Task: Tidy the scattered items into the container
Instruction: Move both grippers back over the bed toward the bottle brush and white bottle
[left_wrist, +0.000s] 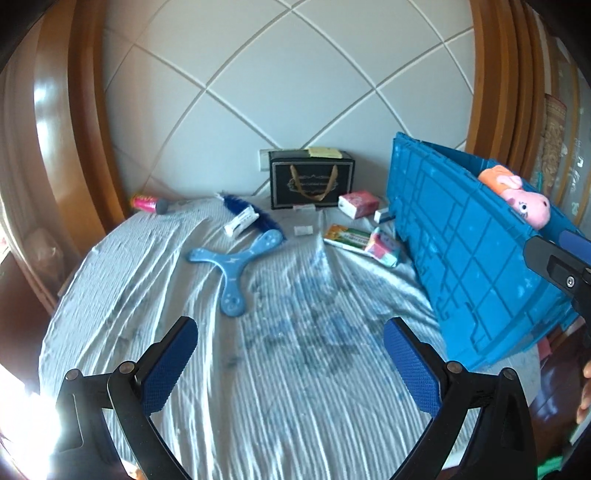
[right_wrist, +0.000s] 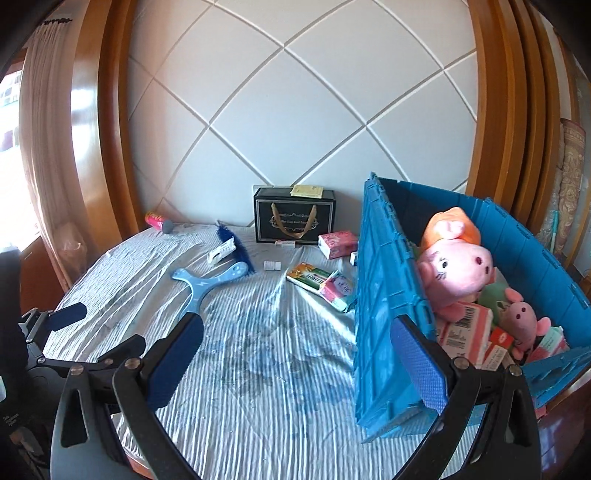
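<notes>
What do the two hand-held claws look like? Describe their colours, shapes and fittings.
The left claw and the right claw look alike: black angular plastic frames with silver round rivets at the joints, each ending in two flat fingers faced with dimpled blue pads. No cables or sleeves are visible.

Bright daylight pours in from the left side, and it makes a white glare patch at the bottom left corner of the left wrist view and a shiny streak on the curved brown wooden frame (left_wrist: 48, 122). The wrinkled pale blue striped bedsheet (left_wrist: 280, 369) looks a bit smeared and soft, while its folds hold thin dark shadows. Both pictures bend like a fishbowl, so the white padded wall with crossing lines (right_wrist: 295, 122) curves and the corners go black.
</notes>
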